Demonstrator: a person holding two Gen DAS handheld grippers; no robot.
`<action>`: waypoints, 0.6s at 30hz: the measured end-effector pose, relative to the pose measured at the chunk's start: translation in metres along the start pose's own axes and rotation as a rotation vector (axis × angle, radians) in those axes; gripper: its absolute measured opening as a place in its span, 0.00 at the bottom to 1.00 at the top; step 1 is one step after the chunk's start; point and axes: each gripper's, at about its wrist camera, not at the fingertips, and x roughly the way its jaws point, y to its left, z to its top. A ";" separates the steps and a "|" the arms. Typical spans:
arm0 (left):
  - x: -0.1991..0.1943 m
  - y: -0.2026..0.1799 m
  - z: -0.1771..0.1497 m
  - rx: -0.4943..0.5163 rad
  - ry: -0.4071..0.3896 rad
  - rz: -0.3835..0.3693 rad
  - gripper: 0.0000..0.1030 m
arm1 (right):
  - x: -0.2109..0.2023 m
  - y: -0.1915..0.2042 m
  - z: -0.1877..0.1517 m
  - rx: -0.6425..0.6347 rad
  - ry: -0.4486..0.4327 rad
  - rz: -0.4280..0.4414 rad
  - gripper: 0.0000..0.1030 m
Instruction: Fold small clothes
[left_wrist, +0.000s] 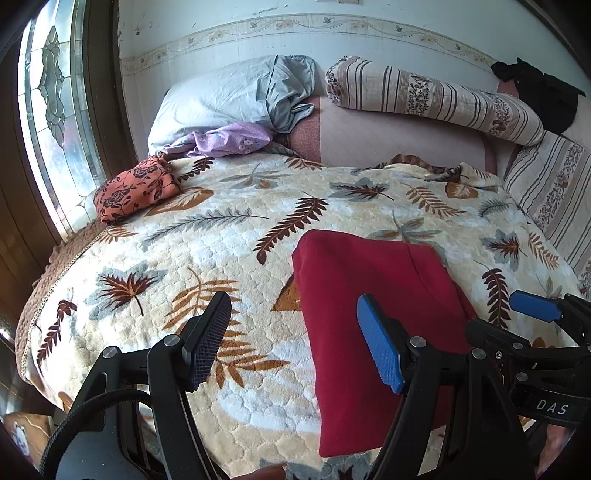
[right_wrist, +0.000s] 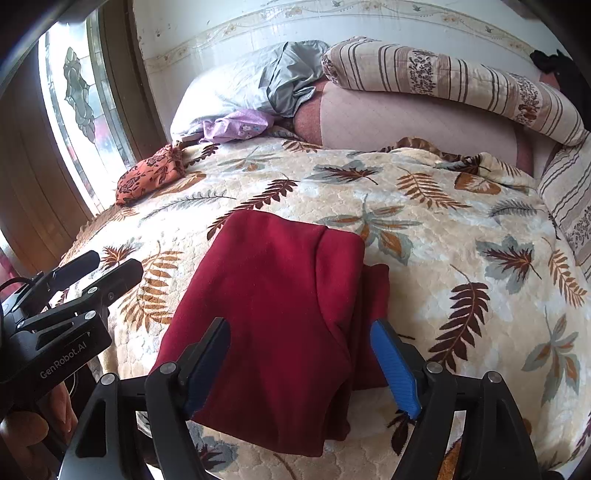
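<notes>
Right gripper (right_wrist: 299, 363), jaws apart and holding nothing, sits over the near edge of the red garment (right_wrist: 280, 314). Garment lies folded at centre frame, long axis running away up-frame. Left gripper (left_wrist: 291, 339), also apart and not gripping, hovers just left of it, so the right is nearer.

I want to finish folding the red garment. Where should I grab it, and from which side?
Take the red garment at its near hem, coming in low from the bed's front edge. That edge lies free on the leaf-print blanket, directly below the open right hand-held gripper.
</notes>
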 end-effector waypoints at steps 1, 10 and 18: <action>0.000 0.000 0.000 0.000 -0.002 -0.001 0.70 | 0.000 0.000 0.000 -0.001 0.000 0.001 0.75; -0.002 -0.001 0.000 0.002 -0.006 -0.002 0.70 | -0.001 -0.001 0.001 -0.004 -0.003 0.002 0.75; -0.001 -0.001 0.000 0.001 -0.001 -0.002 0.70 | 0.001 0.000 0.002 -0.008 0.006 0.008 0.75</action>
